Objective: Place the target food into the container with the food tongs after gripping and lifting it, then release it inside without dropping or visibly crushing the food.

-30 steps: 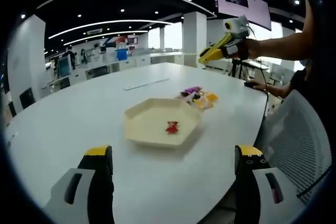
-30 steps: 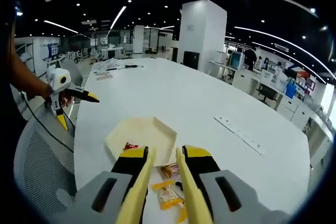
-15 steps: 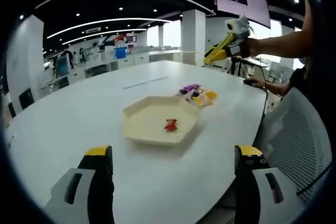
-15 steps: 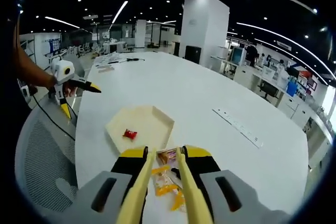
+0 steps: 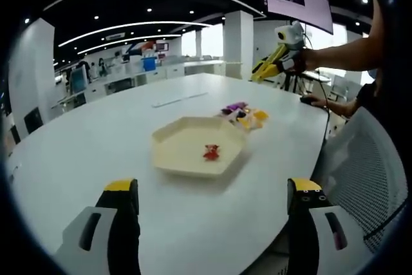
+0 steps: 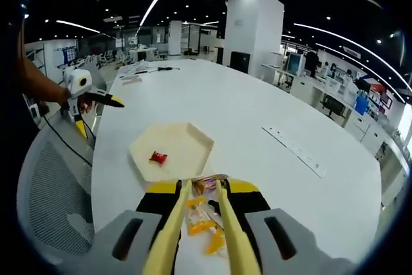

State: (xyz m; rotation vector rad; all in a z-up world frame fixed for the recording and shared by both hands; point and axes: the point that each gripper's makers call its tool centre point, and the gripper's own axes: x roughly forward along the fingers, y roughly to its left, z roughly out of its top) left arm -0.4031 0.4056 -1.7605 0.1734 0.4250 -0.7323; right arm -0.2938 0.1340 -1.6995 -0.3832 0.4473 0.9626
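A cream hexagonal tray [image 5: 183,146] [image 6: 183,143] sits on the white table with a red wrapped candy [image 5: 211,152] [image 6: 158,156] inside it. Just beyond the tray lies a pile of snack packets [image 5: 244,115] [image 6: 201,217]. My right gripper [image 6: 203,188] is shut on yellow food tongs [image 6: 174,236], whose arms stand a little apart above the packets with nothing between them. In the left gripper view the right gripper [image 5: 275,62] is held high over the table's far side. My left gripper [image 5: 212,188] is open and empty, short of the tray; a hand holds it off the table's edge [image 6: 87,100].
A long white strip [image 5: 179,99] [image 6: 293,149] lies on the table past the tray. A mesh chair [image 5: 367,172] [image 6: 55,198] stands at the table's rim beside the person. Small items [image 6: 138,72] lie at the far end of the table.
My right gripper has drawn back from the tray, so the snack packets now show between the tong arms. The left gripper and the red candy in the tray have stayed put.
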